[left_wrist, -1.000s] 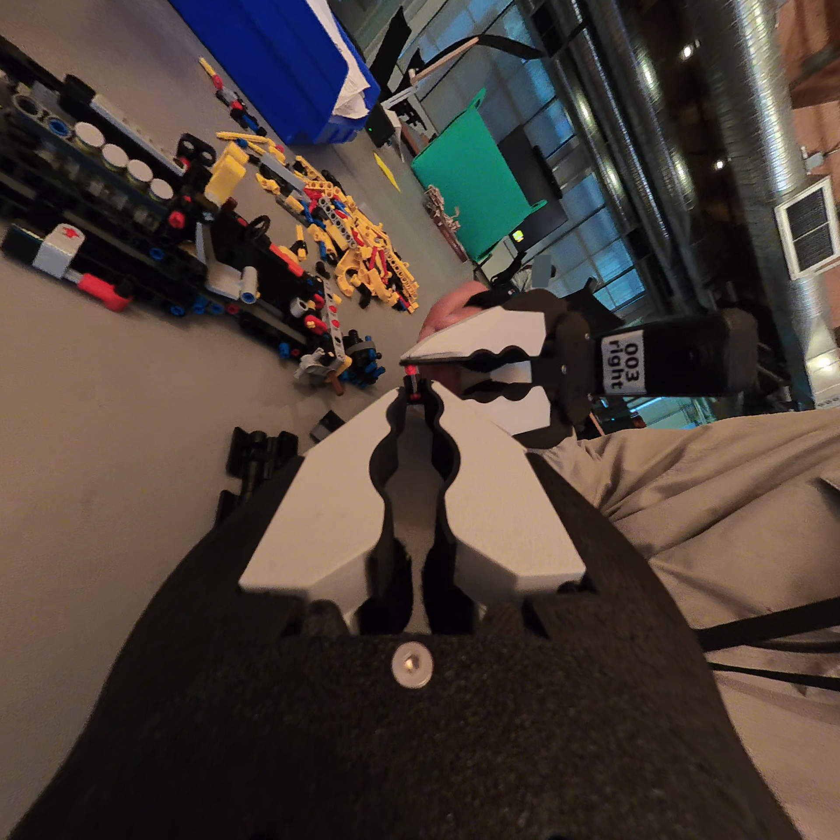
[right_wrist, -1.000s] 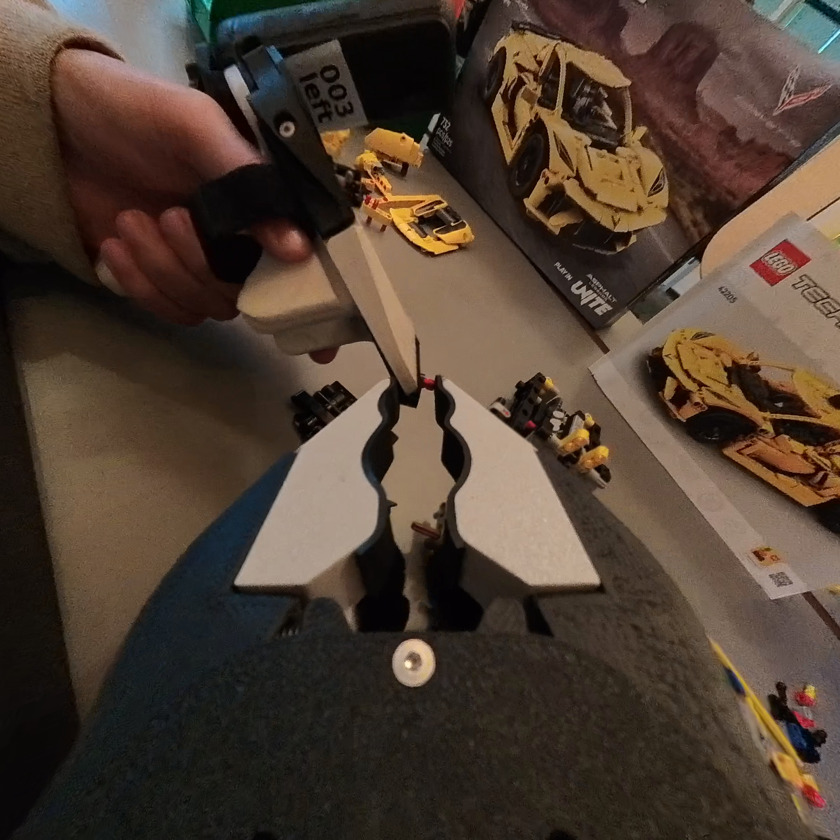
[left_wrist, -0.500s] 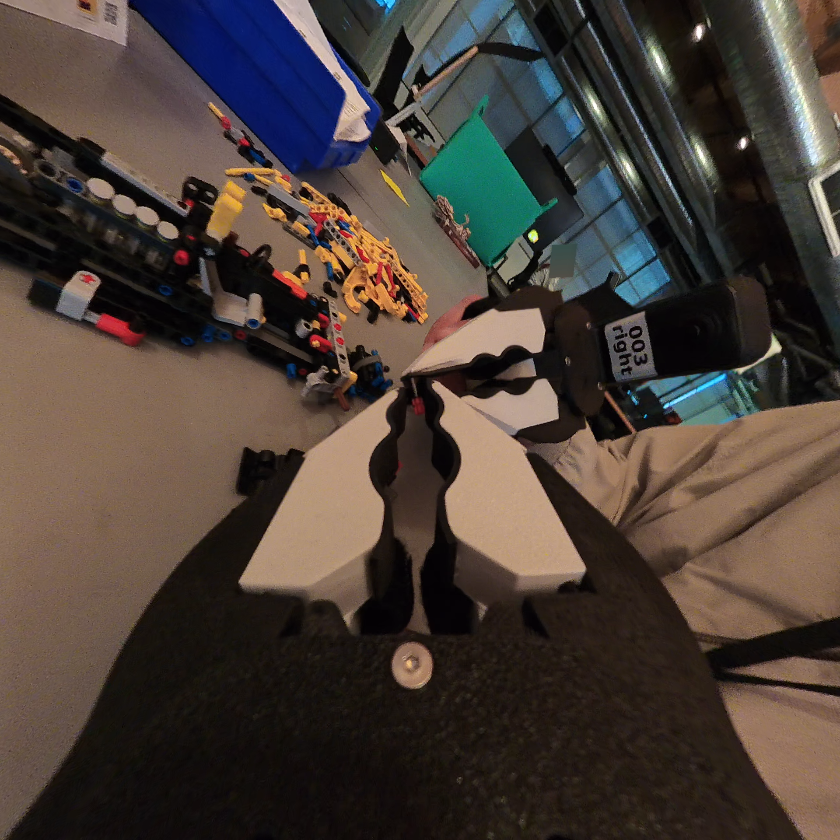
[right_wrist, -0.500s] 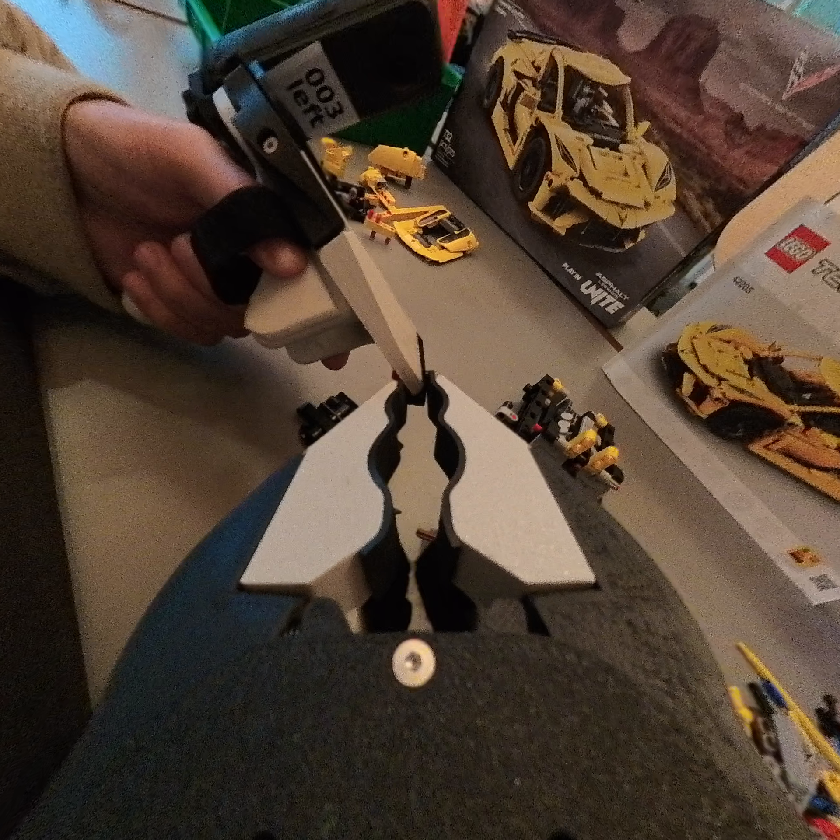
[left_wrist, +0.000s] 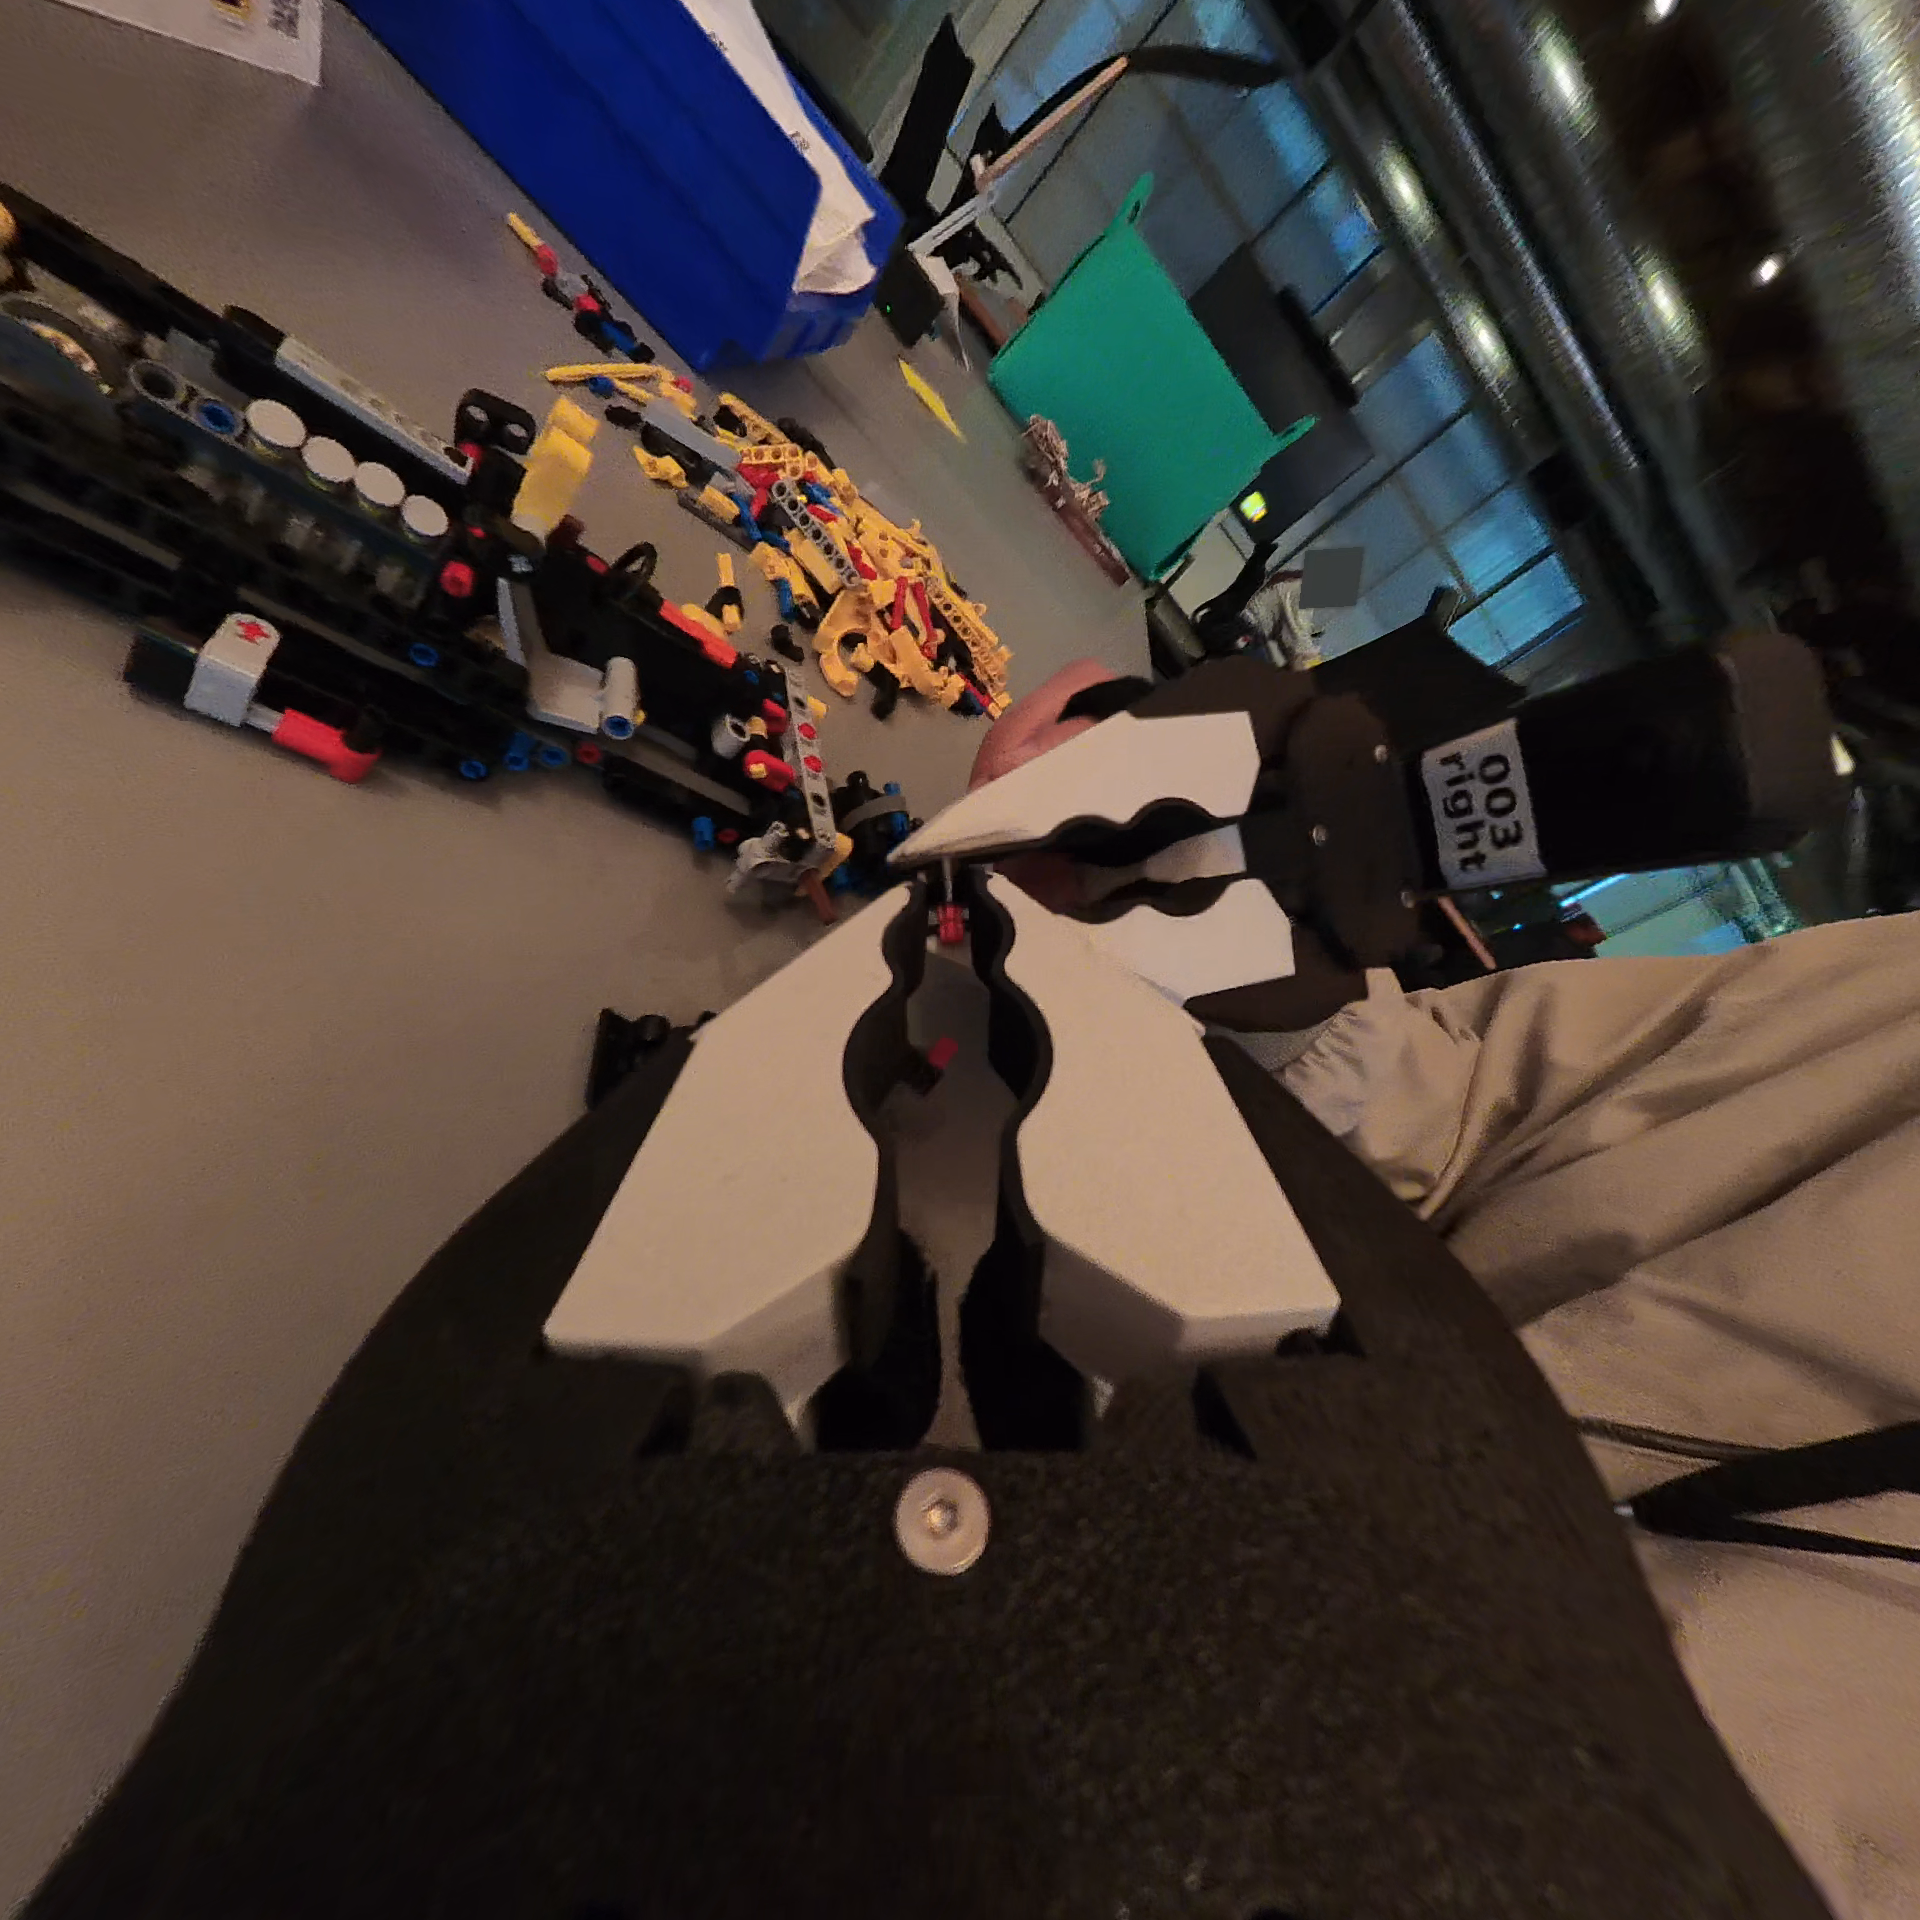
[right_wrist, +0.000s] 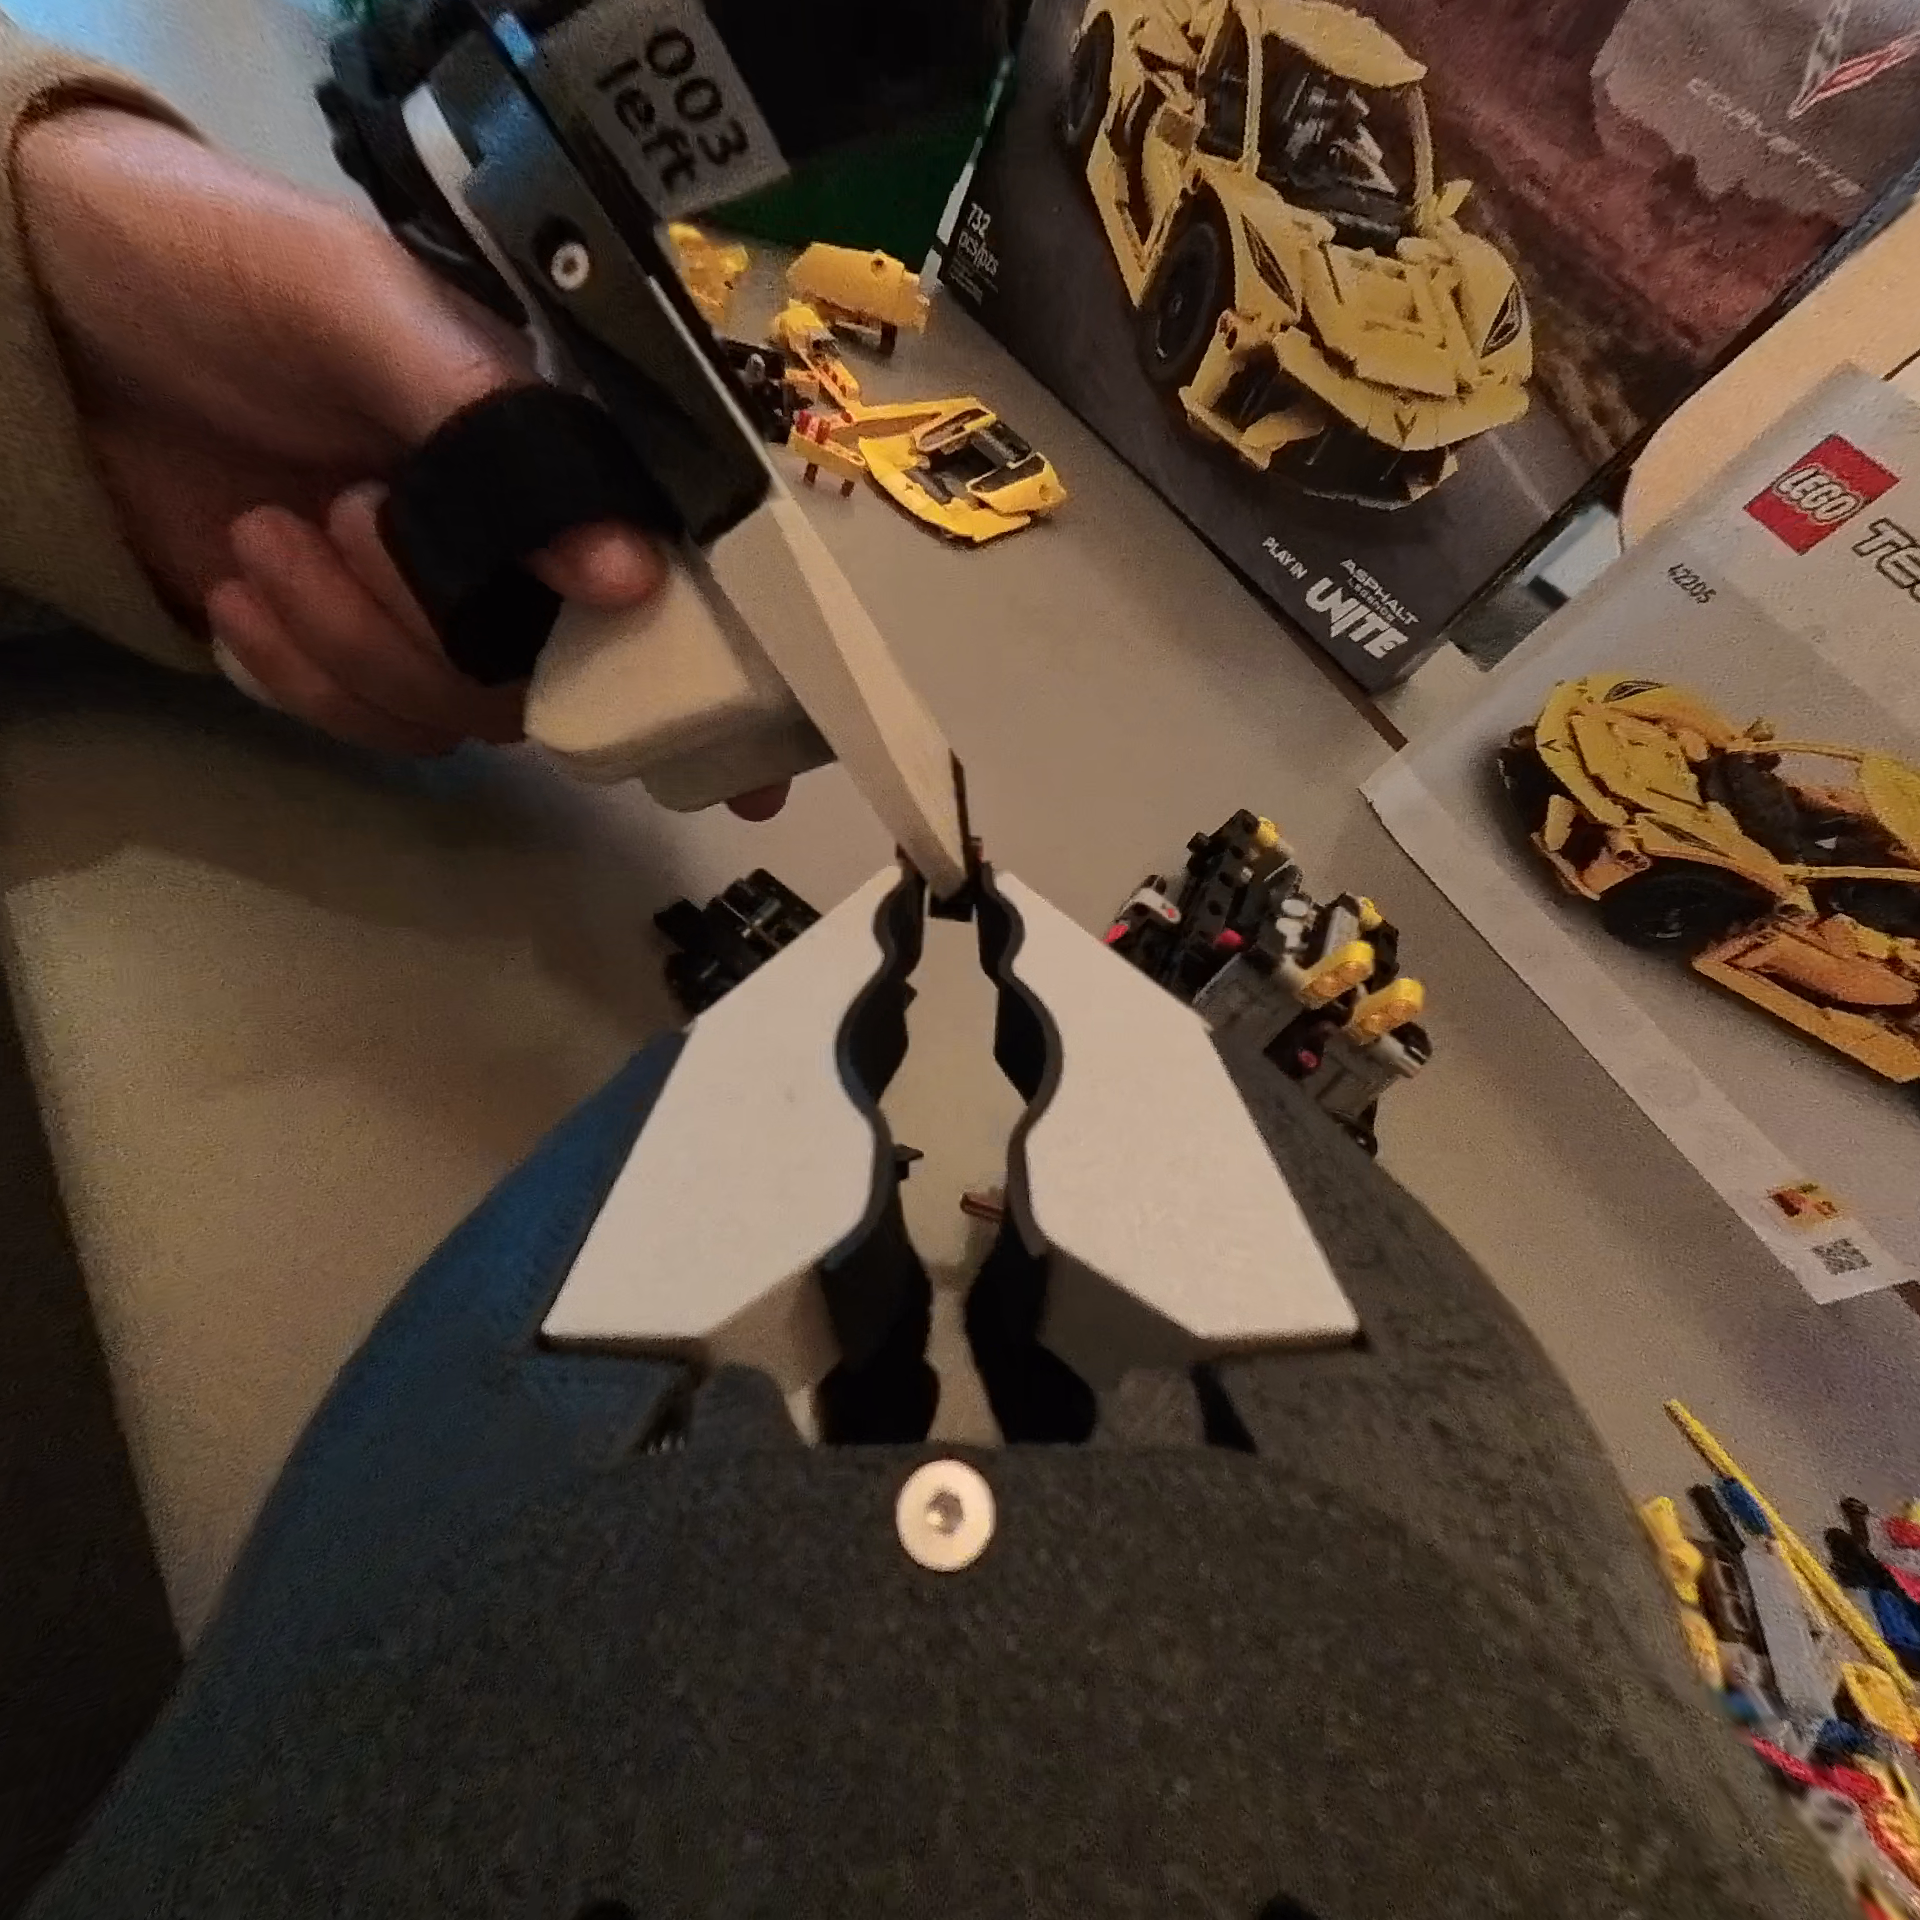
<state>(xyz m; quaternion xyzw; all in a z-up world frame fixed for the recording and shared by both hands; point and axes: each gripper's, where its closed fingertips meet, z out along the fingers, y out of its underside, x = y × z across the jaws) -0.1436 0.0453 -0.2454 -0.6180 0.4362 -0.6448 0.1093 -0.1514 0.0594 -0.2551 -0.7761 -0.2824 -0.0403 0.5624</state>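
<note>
My left gripper (left_wrist: 948, 906) is shut on a small red piece (left_wrist: 948, 918) at its fingertips, held above the grey table (left_wrist: 260, 987). My right gripper (right_wrist: 951, 896) is shut on a small dark piece (right_wrist: 951, 906). The two grippers meet tip to tip. The right gripper comes in from the right in the left wrist view (left_wrist: 920, 850). The left gripper comes down from the upper left in the right wrist view (right_wrist: 940, 831), held by a hand (right_wrist: 260, 436). A loose red and black pin (left_wrist: 930, 1060) shows through the gap between the left fingers.
A long black chassis build (left_wrist: 416, 582), a pile of yellow parts (left_wrist: 862, 582) and a blue bin (left_wrist: 644, 156) lie beyond. A box picturing a yellow car (right_wrist: 1351, 260), a booklet (right_wrist: 1714, 831), a small black and yellow subassembly (right_wrist: 1278, 987) and yellow panels (right_wrist: 935, 468) are nearby. Less than 4 cm separates the two grippers' tips.
The grippers stay tip to tip. The right gripper's jaws have narrowed a little, and the red pin seen at its tips a second ago is now hidden behind the left fingertip.
</note>
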